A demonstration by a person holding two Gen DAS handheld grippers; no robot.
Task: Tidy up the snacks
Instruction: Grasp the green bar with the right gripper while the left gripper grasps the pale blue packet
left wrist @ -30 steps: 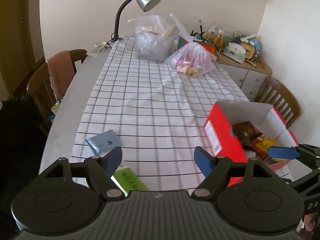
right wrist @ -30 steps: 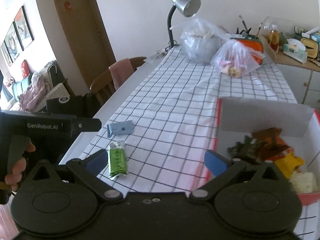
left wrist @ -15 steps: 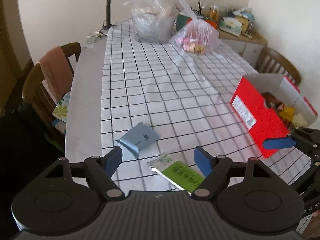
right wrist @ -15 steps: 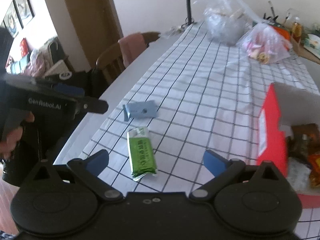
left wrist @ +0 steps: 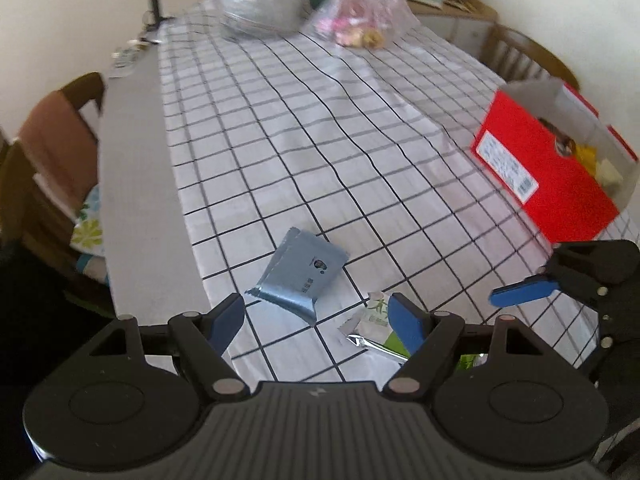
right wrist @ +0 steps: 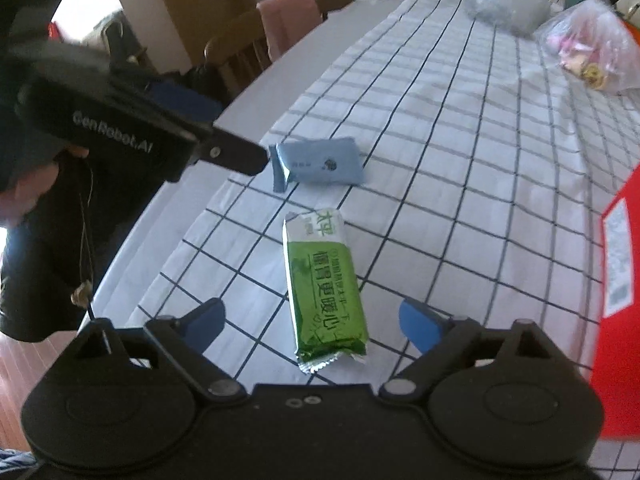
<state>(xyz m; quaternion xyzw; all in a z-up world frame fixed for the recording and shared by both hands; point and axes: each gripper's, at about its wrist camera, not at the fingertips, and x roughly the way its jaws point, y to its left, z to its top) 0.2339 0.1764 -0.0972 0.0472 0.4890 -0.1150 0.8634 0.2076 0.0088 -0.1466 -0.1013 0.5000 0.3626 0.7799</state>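
Our left tongs (left wrist: 316, 318) stand apart and empty above the blue pack (left wrist: 299, 275). Our right tongs (right wrist: 310, 318) are closing either side of the green bar (right wrist: 325, 285), pads not yet touching it. We judge each pair is lined up over its own snack so both can go in one trip. We count two loose snacks, near left on the checked cloth (left wrist: 320, 128), and one red box (left wrist: 548, 184) at far right, partly filled.

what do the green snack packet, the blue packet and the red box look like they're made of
Green snack packet: likely glossy plastic film, with a silvery crimped end seal. Blue packet: probably matte-metallic foil film, creased, with flat sealed edges. Red box: apparently printed cardboard; stiff, straight walls with pale, unprinted insides.
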